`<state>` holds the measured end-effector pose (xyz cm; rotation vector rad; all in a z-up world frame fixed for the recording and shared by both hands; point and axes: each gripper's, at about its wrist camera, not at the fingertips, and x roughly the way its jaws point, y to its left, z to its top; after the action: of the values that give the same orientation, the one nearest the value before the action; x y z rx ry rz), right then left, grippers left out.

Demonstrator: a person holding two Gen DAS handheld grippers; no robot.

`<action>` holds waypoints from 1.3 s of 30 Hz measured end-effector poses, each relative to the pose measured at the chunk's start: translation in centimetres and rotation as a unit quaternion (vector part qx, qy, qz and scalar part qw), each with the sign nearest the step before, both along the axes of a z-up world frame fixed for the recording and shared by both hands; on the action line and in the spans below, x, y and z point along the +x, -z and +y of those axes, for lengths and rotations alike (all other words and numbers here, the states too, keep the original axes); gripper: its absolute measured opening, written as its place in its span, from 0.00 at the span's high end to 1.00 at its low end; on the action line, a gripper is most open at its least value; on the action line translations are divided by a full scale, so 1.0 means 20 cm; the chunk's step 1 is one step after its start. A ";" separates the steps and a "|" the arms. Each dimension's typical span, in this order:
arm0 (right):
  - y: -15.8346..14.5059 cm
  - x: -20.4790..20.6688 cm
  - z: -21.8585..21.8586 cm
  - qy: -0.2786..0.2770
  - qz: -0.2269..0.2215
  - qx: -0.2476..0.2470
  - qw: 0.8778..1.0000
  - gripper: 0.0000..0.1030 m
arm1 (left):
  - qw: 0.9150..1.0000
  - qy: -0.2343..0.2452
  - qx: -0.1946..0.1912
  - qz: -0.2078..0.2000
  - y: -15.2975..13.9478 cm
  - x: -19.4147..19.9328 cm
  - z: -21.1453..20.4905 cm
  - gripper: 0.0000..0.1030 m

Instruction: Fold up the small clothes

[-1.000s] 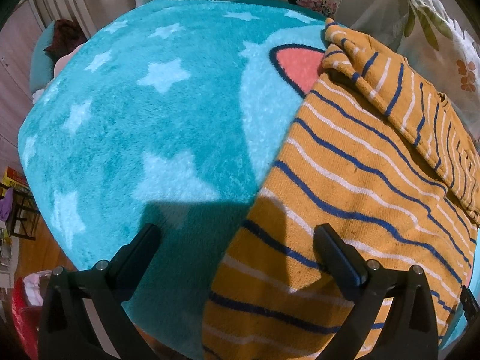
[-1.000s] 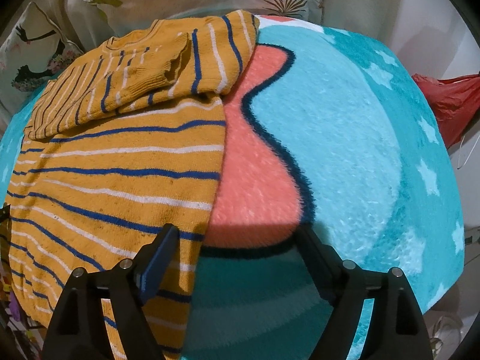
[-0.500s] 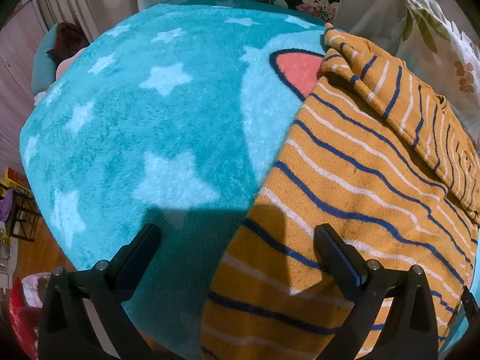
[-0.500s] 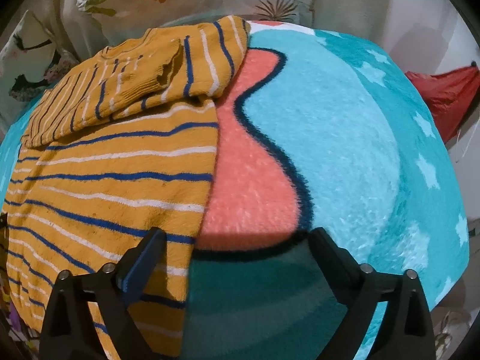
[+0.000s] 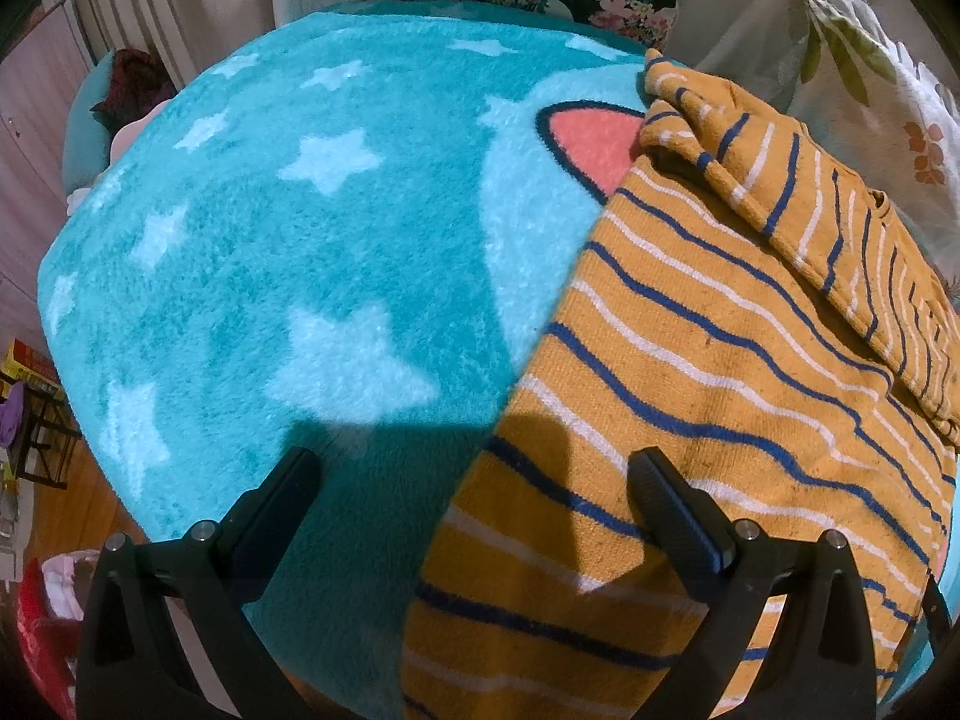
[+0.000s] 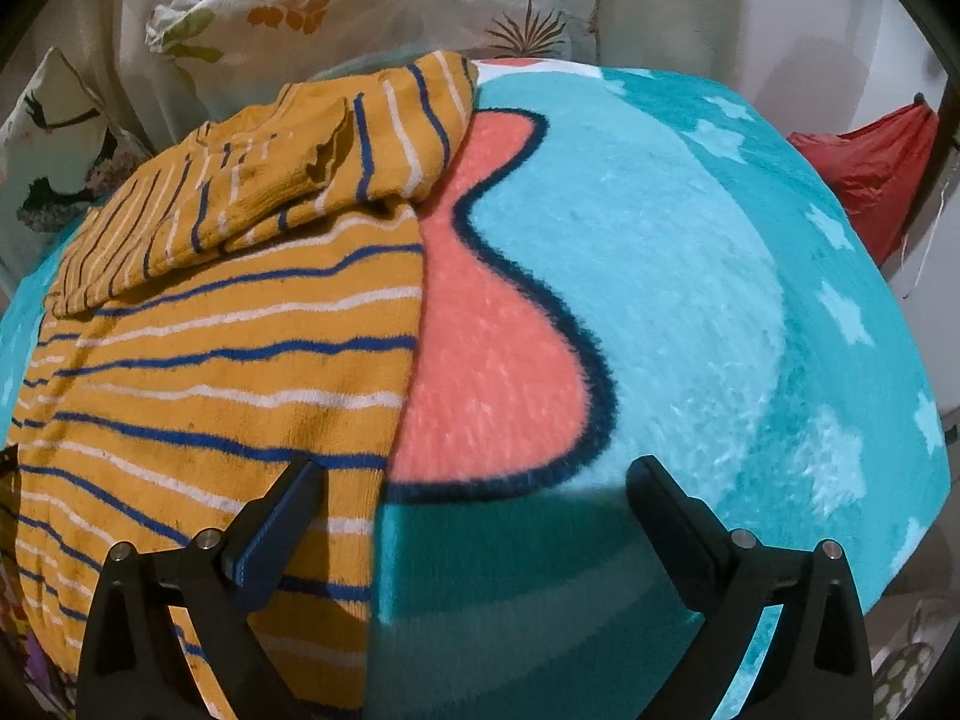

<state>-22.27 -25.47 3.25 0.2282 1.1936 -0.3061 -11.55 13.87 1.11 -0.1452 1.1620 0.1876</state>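
Note:
An orange sweater with blue and white stripes (image 5: 708, 372) lies flat on a turquoise star-patterned blanket (image 5: 288, 276); its sleeves are folded across the top. My left gripper (image 5: 474, 480) is open and empty over the sweater's near left edge. In the right wrist view the sweater (image 6: 228, 360) lies at the left, and my right gripper (image 6: 471, 483) is open and empty over its near right edge, above the blanket's pink patch (image 6: 486, 360).
Floral pillows (image 6: 360, 6) stand behind the sweater. A red bag (image 6: 870, 168) hangs at the right of the bed. The blanket's left edge drops off to a wooden floor with clutter (image 5: 36, 420).
Both grippers have shifted slightly, with the right one moving a little forward and left. The sweater has not moved. Both stay open.

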 end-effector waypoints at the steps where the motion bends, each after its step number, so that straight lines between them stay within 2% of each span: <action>1: 0.00 0.00 0.00 -0.002 0.003 0.001 1.000 0.00 | 1.000 0.003 0.000 -0.001 0.00 0.00 0.00 0.00; 5: -0.01 0.00 -0.02 -0.006 0.016 0.021 1.000 0.00 | 0.999 0.024 -0.011 0.018 -0.01 0.01 0.01 0.00; 8: -0.03 -0.03 -0.03 -0.018 0.013 0.059 0.998 0.00 | 0.997 0.054 -0.039 0.029 -0.02 -0.02 0.04 0.00; 12: -0.06 -0.11 -0.01 -0.055 -0.010 0.156 0.986 0.02 | 0.992 0.097 -0.073 0.020 -0.03 -0.10 0.07 0.03; 17: -0.05 -0.19 0.03 -0.090 -0.028 0.293 0.951 0.09 | 0.984 0.155 -0.083 0.018 -0.05 -0.23 0.03 0.23; 18: -0.04 -0.20 0.04 -0.097 -0.030 0.326 0.940 0.12 | 0.983 0.162 -0.089 0.019 -0.05 -0.25 0.03 0.24; 23: 0.03 -0.23 0.10 -0.109 -0.024 0.416 0.903 0.21 | 0.973 0.176 -0.146 0.014 -0.06 -0.31 0.02 0.28; 29: 0.06 -0.26 0.15 -0.118 -0.017 0.458 0.881 0.29 | 0.961 0.169 -0.221 0.007 -0.05 -0.35 0.04 0.28; 31: 0.08 -0.27 0.17 -0.121 -0.009 0.474 0.872 0.38 | 0.954 0.166 -0.248 0.010 -0.05 -0.35 0.05 0.28; 33: 0.12 -0.28 0.19 -0.125 0.002 0.492 0.862 0.46 | 0.951 0.163 -0.263 0.015 -0.04 -0.35 0.04 0.37; 35: 0.15 -0.28 0.20 -0.127 0.009 0.504 0.854 0.51 | 0.953 0.155 -0.261 0.025 -0.03 -0.35 0.05 0.79; 36: 0.16 -0.28 0.20 -0.127 0.011 0.510 0.851 0.54 | 0.956 0.143 -0.255 0.032 -0.02 -0.35 0.06 0.84; 39: 0.18 -0.28 0.20 -0.125 0.013 0.514 0.849 0.62 | 0.951 0.108 -0.287 0.038 0.01 -0.35 0.12 0.88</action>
<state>-27.80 -21.39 -0.32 0.9918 1.3023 0.6035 -18.53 16.24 0.91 -0.5239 1.2744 -0.3498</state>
